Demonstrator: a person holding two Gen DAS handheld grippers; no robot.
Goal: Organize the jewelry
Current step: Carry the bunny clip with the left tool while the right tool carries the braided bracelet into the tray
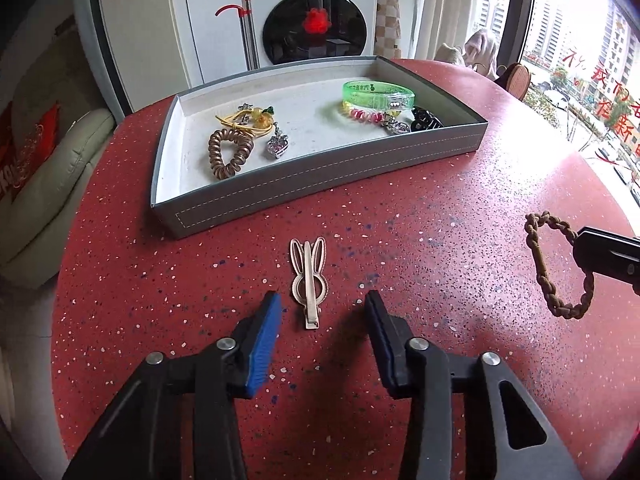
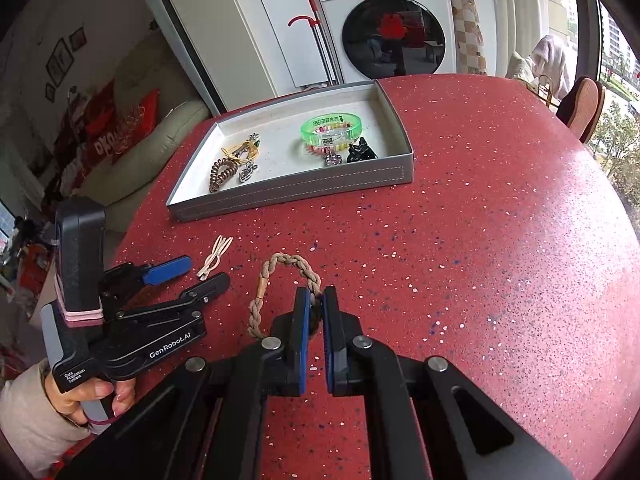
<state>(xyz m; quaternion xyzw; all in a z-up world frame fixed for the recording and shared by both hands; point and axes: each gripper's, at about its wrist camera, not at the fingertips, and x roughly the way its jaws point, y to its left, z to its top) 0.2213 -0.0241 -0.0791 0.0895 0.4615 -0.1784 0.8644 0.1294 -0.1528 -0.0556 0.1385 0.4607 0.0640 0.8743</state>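
A rose-gold bunny-ear hair clip lies flat on the red speckled table. My left gripper is open, its two pads either side of the clip's lower end without touching it; the same clip and left gripper show in the right wrist view. My right gripper is shut on a braided brown rope bracelet, which hangs from its tips; in the left wrist view that bracelet shows at the right edge. A grey tray beyond holds several pieces of jewelry.
In the tray lie a brown coil hair tie, a yellow charm cord, a heart pendant, a green bangle, a pink bead bracelet and a black claw clip. A washing machine stands behind the table.
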